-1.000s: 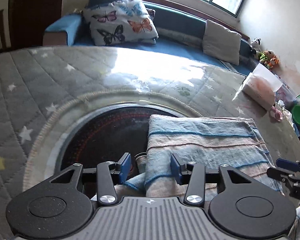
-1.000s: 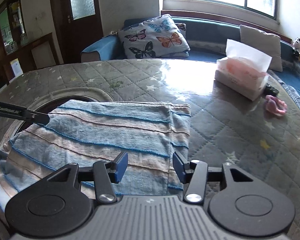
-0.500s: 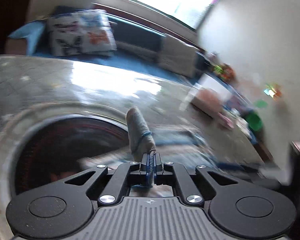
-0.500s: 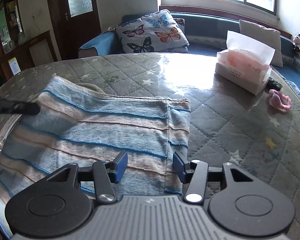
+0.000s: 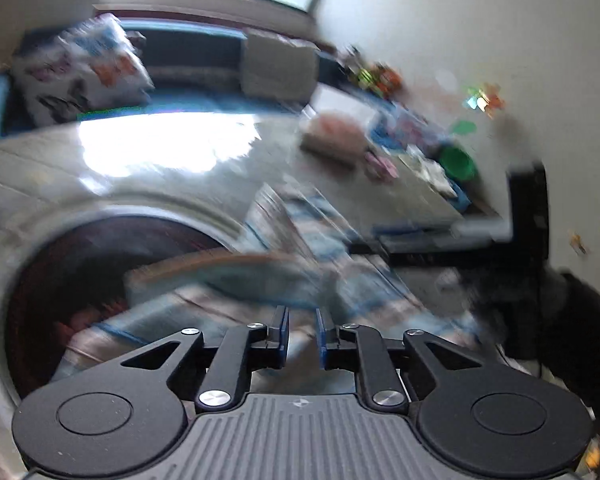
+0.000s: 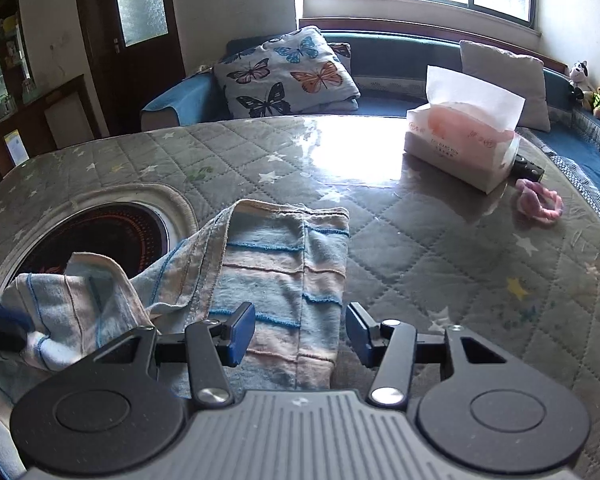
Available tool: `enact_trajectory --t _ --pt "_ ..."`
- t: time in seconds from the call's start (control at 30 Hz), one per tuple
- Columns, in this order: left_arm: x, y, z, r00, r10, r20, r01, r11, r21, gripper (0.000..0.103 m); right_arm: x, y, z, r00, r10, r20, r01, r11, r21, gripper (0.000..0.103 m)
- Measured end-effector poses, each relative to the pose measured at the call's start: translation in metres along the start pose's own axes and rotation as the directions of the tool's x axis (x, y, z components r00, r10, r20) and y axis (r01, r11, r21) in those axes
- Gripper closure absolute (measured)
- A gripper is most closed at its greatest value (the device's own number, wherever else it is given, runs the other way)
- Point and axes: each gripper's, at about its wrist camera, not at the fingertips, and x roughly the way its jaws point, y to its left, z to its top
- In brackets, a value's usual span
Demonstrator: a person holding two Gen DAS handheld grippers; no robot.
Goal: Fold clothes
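A blue and pink striped towel [image 6: 276,264] lies on the quilted grey table [image 6: 440,240], its left part lifted and folded over toward the right. The left wrist view is blurred by motion. My left gripper [image 5: 302,334] has its jaws a small gap apart with towel cloth [image 5: 260,272] between and just ahead of them. Its tip shows at the left edge of the right wrist view [image 6: 0,320], touching the lifted towel edge. My right gripper [image 6: 300,334] is open and empty, low over the towel's near right part.
A round dark inset [image 6: 96,236] with a pale rim sits in the table left of the towel. A tissue box [image 6: 464,148], a pink hair tie [image 6: 538,200] and a black remote [image 6: 530,166] lie at the far right. A sofa with a butterfly cushion [image 6: 284,72] stands behind.
My left gripper shut on the towel's left edge, lifted it and carried it to the right, folding the towel over; its jaws now stand slightly apart. My right gripper stayed open, hardly moving.
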Motion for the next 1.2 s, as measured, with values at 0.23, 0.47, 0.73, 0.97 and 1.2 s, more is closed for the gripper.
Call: enact_trajectory --t 0.23,0.47,0.73,0.97,1.2 --pt "0.027 0.047 0.019 0.977 0.212 -0.037 -0.215 0.970 -0.117 0.087 0.003 0.001 0.002 1.000 0.002 0.000 -0.002 1.000 -0.008 0.052" --pt "0.051 0.054 0.010 0.963 0.251 -0.094 -0.258 0.963 -0.082 0.072 0.006 0.000 0.005 1.000 -0.004 0.002 0.004 1.000 -0.015 0.052" --pt "0.058 0.052 0.008 0.958 0.264 -0.116 -0.273 0.959 -0.073 0.069 0.011 0.001 0.008 1.000 -0.007 0.002 0.007 1.000 -0.023 0.052" --pt "0.054 0.054 0.009 0.962 0.258 -0.090 -0.265 0.962 -0.072 0.098 0.015 0.001 0.012 1.000 -0.013 0.000 0.013 1.000 -0.029 0.052" --pt "0.018 0.070 0.037 0.908 0.416 0.047 -0.412 0.908 -0.084 0.099 0.025 0.000 0.026 1.000 -0.013 0.002 0.014 0.999 -0.031 0.052"
